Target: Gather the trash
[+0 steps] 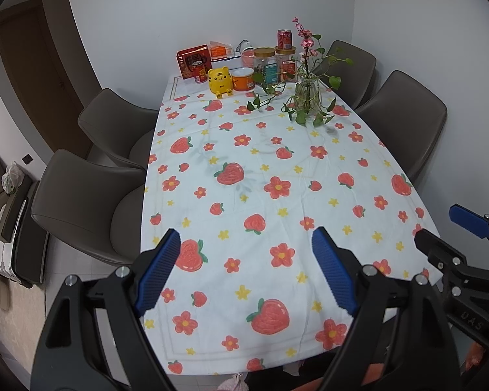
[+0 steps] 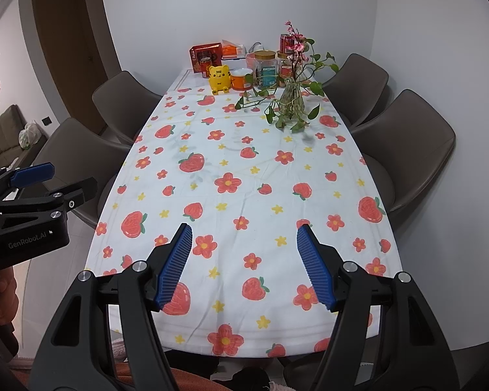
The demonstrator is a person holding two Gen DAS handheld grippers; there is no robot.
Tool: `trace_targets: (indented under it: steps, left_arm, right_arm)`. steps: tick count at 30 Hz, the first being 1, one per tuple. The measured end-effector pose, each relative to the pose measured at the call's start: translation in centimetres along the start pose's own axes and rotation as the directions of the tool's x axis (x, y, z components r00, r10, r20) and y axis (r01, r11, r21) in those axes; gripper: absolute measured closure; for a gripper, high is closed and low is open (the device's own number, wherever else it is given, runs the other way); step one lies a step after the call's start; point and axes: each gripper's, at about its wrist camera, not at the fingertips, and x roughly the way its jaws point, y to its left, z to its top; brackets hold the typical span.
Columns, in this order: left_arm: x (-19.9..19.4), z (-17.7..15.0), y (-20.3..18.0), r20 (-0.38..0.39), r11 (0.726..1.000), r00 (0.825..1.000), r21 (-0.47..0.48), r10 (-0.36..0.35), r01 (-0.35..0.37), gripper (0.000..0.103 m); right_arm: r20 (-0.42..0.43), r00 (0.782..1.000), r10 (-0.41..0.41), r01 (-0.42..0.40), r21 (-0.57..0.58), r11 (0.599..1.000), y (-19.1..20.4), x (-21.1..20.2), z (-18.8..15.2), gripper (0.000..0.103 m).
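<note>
Left gripper (image 1: 246, 267): held above the near end of the table, blue-padded fingers (image 1: 159, 270) spread wide, nothing between them.
Right gripper (image 2: 244, 265): likewise over the near end, jaws parted and empty; in the left wrist view it shows at the right edge.
Table (image 1: 404, 202): long, covered by a white tablecloth (image 1: 260, 176) printed with strawberries and flowers (the cloth stops short of the far end).
Trash: no loose wrapper or scrap can be told on the cloth; the only items sit grouped at the far end, well apart from both grippers.
Far-end group: a red box (image 1: 194, 62), a red can (image 1: 199, 71) in front of it, a yellow tiger figure (image 1: 220, 81), an orange tub (image 1: 243, 79) just beside the tiger, two clear jars (image 1: 265, 65) with tan lids, another red can (image 1: 285, 39) standing on the farther jar.
Vase (image 2: 290, 99): glass, upright, with trailing green leaves and pink blossoms, nearer than the jars.
Chairs (image 2: 407, 143): brown, two on each side.
Door (image 2: 68, 49): brown, at the far left.
</note>
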Motion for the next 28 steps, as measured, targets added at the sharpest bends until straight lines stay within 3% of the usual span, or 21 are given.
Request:
trace_targets:
  steps: [28]
  left_arm:
    - [-1.3, 0.0, -0.7, 0.038, 1.000, 0.999, 0.001, 0.024, -0.024, 0.020]
  right_arm:
    - [0.002, 1.000, -0.002, 0.002, 0.000, 1.000, 0.0, 0.0, 0.1, 0.038]
